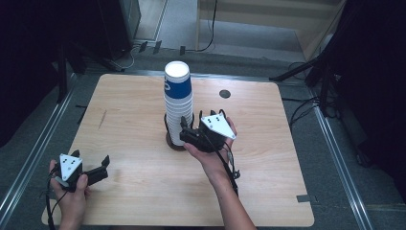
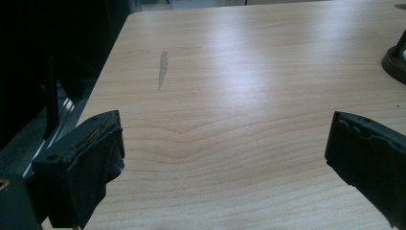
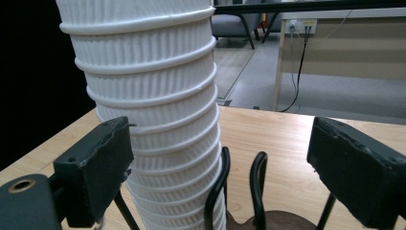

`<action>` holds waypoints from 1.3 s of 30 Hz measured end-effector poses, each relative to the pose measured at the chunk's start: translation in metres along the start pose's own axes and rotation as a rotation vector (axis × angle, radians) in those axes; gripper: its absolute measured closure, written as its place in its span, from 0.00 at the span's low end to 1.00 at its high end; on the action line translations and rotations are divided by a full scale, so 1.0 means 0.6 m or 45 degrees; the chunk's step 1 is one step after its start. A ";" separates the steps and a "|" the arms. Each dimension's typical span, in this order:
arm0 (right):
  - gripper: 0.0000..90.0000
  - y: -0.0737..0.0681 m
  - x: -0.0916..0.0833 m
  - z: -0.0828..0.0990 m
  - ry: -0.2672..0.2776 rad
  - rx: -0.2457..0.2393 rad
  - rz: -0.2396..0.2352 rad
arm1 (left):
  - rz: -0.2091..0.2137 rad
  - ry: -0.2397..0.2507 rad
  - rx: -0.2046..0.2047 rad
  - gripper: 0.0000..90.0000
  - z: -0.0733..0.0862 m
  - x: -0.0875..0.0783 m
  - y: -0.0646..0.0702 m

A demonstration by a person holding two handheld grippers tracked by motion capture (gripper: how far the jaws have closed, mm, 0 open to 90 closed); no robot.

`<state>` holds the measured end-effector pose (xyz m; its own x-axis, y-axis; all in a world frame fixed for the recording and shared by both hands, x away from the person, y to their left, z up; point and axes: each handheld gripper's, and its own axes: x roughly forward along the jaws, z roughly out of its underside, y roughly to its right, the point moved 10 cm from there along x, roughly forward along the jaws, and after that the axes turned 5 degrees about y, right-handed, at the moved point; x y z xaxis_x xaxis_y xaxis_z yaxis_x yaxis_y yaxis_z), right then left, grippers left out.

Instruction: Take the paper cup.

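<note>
A tall stack of white ribbed paper cups (image 1: 178, 103), the top one with a blue band, stands upside down in a black wire holder (image 3: 258, 187) on a dark round base (image 1: 174, 143) at the table's middle. My right gripper (image 1: 190, 125) is just right of the stack's lower part, open. In the right gripper view the stack (image 3: 153, 120) rises just beyond the left jaw, and the pads do not press on it. My left gripper (image 1: 91, 158) rests low at the front left corner, open, with bare wood (image 2: 225, 143) between its jaws.
The wooden table (image 1: 268, 191) has a small dark round hole (image 1: 224, 94) at the back right and a grey smear (image 2: 163, 69) at the left. The holder's base (image 2: 395, 62) shows at the left gripper view's right edge. Metal rails and cables run along the floor around the table.
</note>
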<state>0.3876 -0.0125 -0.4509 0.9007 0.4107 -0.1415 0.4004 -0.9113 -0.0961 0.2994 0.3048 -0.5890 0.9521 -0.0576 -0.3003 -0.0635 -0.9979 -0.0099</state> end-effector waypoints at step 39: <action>0.09 -0.067 0.055 -0.057 0.061 -0.004 -0.060 | 0.002 -0.002 0.001 0.00 0.000 0.000 0.001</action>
<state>0.4071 0.0365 -0.4182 0.8879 0.4513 -0.0894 0.4431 -0.8911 -0.0982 0.2994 0.3040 -0.5892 0.9514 -0.0590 -0.3022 -0.0653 -0.9978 -0.0106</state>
